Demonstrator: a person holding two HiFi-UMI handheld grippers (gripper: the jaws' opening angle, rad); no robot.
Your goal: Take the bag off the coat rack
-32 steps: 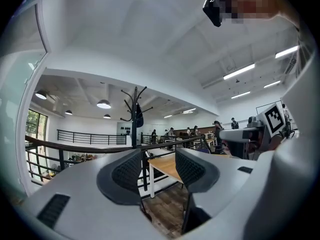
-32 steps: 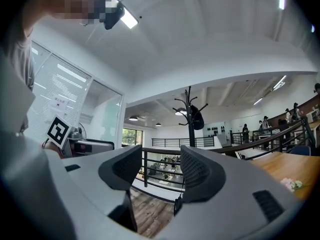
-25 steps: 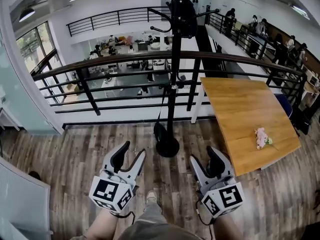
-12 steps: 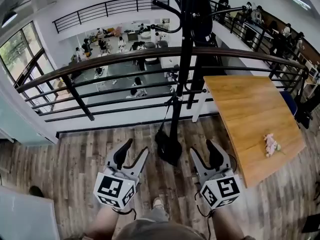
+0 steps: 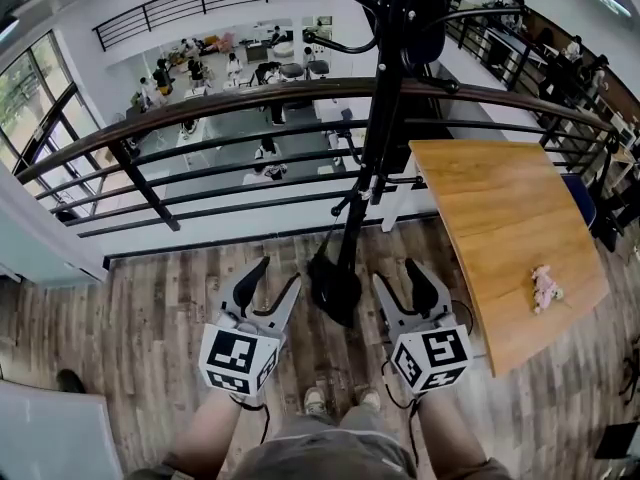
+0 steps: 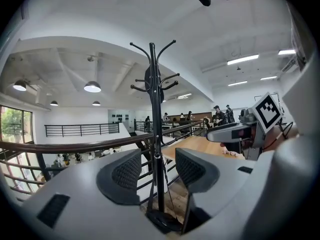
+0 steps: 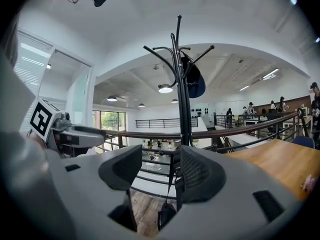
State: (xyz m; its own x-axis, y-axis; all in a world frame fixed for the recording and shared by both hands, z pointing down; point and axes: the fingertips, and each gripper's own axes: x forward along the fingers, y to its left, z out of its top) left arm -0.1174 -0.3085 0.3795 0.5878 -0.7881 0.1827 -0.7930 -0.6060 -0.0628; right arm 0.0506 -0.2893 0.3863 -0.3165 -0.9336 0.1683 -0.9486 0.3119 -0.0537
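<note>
A black coat rack (image 5: pixel 362 173) stands on the wood floor by the railing, its round base (image 5: pixel 335 290) between my two grippers. A dark bag (image 5: pixel 423 20) hangs from the hooks at its top; in the right gripper view the bag (image 7: pixel 193 80) shows as dark blue, high on the pole. A thin strap (image 5: pixel 330 230) trails down along the pole to the base. My left gripper (image 5: pixel 277 273) is open and empty, left of the base. My right gripper (image 5: pixel 395 273) is open and empty, right of it. The pole (image 6: pixel 157 134) rises straight ahead of the left gripper (image 6: pixel 157 171).
A curved dark railing (image 5: pixel 200 103) runs right behind the rack, with a lower floor and people beyond. A wooden table (image 5: pixel 500 218) with a small pink toy (image 5: pixel 545 288) stands to the right. A pale glass wall (image 5: pixel 40 258) is at the left. My shoes (image 5: pixel 318 403) show below.
I have come closer to the rack: its base now lies between the two grippers and its top leans further over. Both grippers stayed open.
</note>
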